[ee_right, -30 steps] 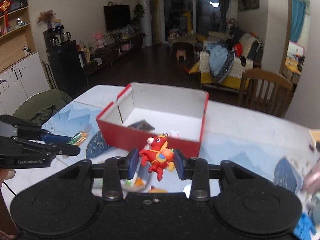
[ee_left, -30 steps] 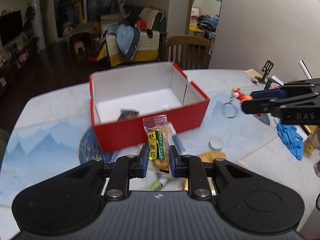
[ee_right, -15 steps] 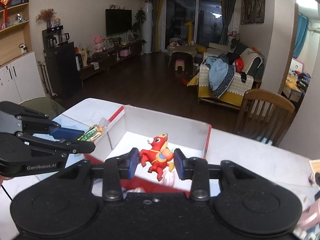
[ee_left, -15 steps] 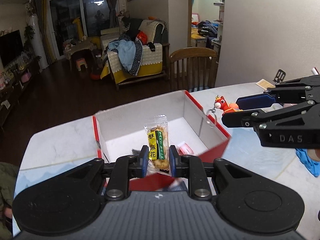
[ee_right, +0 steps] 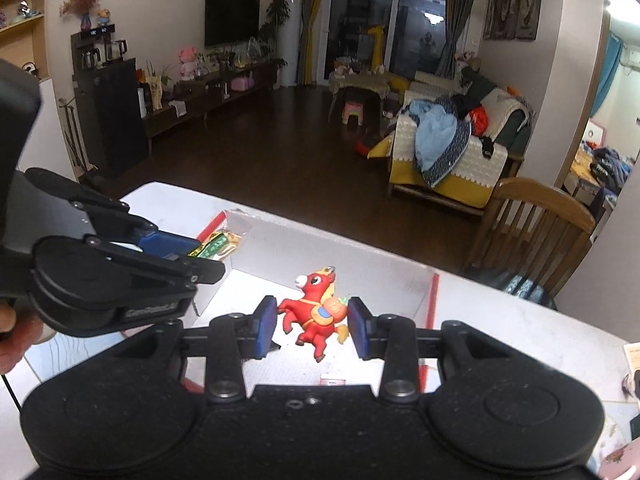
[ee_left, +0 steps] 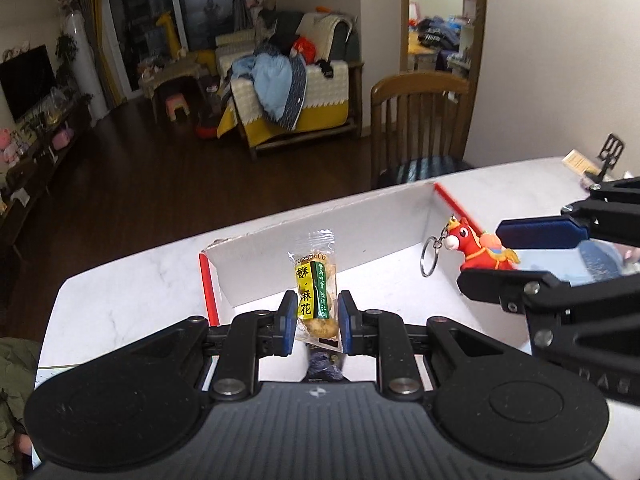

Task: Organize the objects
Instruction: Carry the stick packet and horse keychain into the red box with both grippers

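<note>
My left gripper (ee_left: 314, 322) is shut on a clear snack packet (ee_left: 314, 286) with a yellow and green label, held over the near part of the red box (ee_left: 208, 280) with a white inside. My right gripper (ee_right: 312, 326) is shut on a red toy horse keychain (ee_right: 316, 312), held over the same box (ee_right: 432, 300). In the left wrist view the horse (ee_left: 478, 246) and its ring hang over the box's right side. In the right wrist view the packet (ee_right: 218, 244) sticks out of the left gripper at the box's left wall. A dark packet (ee_left: 324, 368) lies in the box below my left fingers.
The box stands on a white marble-pattern table (ee_left: 120, 296). A wooden chair (ee_left: 420, 124) stands at the far edge. A small black stand (ee_left: 610, 152) and a card are at the table's far right. A pink-and-white label (ee_right: 332, 380) lies on the box floor.
Both grippers have moved forward and now hang over the box's inside, closer together. Each still holds its object.
</note>
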Available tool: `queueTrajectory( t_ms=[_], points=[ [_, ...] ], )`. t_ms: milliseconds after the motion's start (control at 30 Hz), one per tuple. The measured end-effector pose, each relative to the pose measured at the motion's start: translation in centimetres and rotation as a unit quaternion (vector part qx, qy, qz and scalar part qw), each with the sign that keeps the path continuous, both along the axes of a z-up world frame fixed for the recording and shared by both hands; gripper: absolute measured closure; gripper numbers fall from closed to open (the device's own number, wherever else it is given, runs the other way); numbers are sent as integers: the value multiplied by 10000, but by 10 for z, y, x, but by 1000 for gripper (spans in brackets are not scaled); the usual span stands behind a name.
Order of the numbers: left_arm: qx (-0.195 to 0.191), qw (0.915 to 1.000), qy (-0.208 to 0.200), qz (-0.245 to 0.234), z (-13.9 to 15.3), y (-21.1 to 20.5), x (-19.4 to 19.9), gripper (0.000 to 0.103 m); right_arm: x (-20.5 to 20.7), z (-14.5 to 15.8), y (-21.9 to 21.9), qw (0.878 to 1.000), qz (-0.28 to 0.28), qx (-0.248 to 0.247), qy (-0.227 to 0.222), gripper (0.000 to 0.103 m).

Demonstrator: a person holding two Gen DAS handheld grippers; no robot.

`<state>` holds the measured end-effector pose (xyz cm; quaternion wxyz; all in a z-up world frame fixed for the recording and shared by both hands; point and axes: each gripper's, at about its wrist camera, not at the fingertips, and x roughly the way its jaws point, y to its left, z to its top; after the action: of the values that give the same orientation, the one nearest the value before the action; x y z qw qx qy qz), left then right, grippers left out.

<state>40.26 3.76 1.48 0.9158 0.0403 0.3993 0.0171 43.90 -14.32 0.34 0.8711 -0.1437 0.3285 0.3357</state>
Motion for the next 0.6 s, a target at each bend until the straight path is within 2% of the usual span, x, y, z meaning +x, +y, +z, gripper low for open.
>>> queueTrajectory(
  t_ms=[133,400,600],
  points=[
    [97,9996,267,37,-18,6,20,83,12,-18,9,9998,-47,-134,148,66],
    [43,9966,811,157,-56,12,40,83,30,-50,25,9979,-193,-318,530,66],
    [-76,9945,1028,194,-72,13,49,83,40,-76,34,9948,-379,-512,789,66]
  ],
)
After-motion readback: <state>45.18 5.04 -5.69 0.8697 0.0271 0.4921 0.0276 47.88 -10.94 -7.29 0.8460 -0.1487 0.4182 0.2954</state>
